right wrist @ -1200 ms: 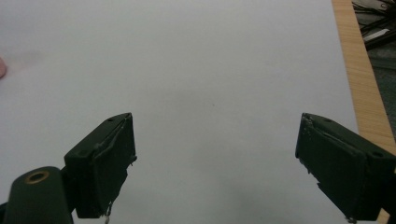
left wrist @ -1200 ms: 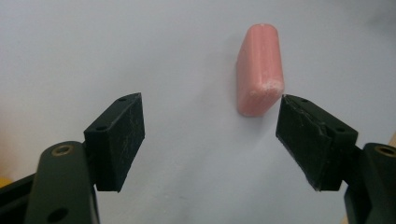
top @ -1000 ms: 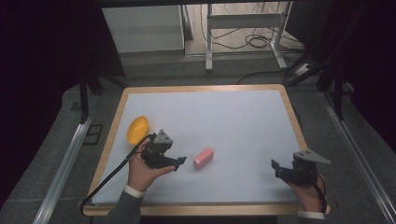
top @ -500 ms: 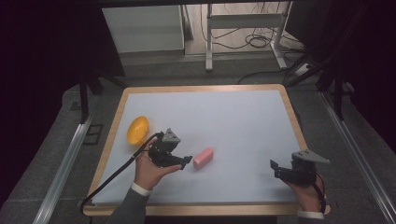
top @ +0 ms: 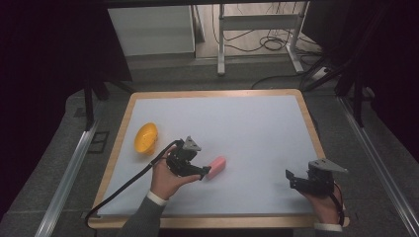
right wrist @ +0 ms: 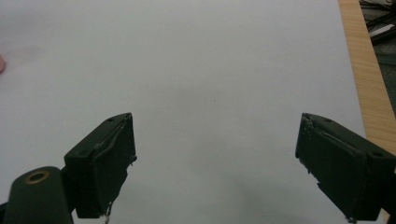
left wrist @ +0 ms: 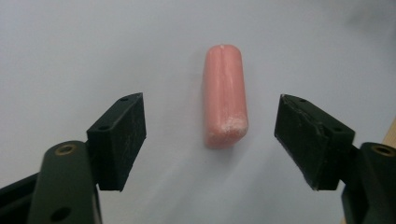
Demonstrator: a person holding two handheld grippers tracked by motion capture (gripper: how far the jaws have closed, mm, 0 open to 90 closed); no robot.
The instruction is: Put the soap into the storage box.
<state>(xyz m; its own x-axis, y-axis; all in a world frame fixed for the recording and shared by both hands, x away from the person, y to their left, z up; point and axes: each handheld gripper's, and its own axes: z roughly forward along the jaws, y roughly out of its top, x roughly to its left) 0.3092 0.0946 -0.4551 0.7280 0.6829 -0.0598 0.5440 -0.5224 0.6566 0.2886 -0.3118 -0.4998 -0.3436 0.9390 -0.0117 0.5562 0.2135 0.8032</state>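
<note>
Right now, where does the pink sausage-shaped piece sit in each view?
High view: pink piece lies left of centre, just ahead of the left gripper.
Left gripper view: upright at centre, lined up between the open jaws, untouched.
Right gripper view: a pink sliver at the left edge.
Shared landmark: the white mat.

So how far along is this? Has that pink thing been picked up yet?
Not yet. The left tool has been brought up to the pink sausage-shaped piece, which lies flat on the white mat. Its jaws have just been closing a little, but they stand apart from the piece. Gripping and lifting remain. The yellow bowl sits untouched to the left, and the right tool waits open over bare mat.
</note>
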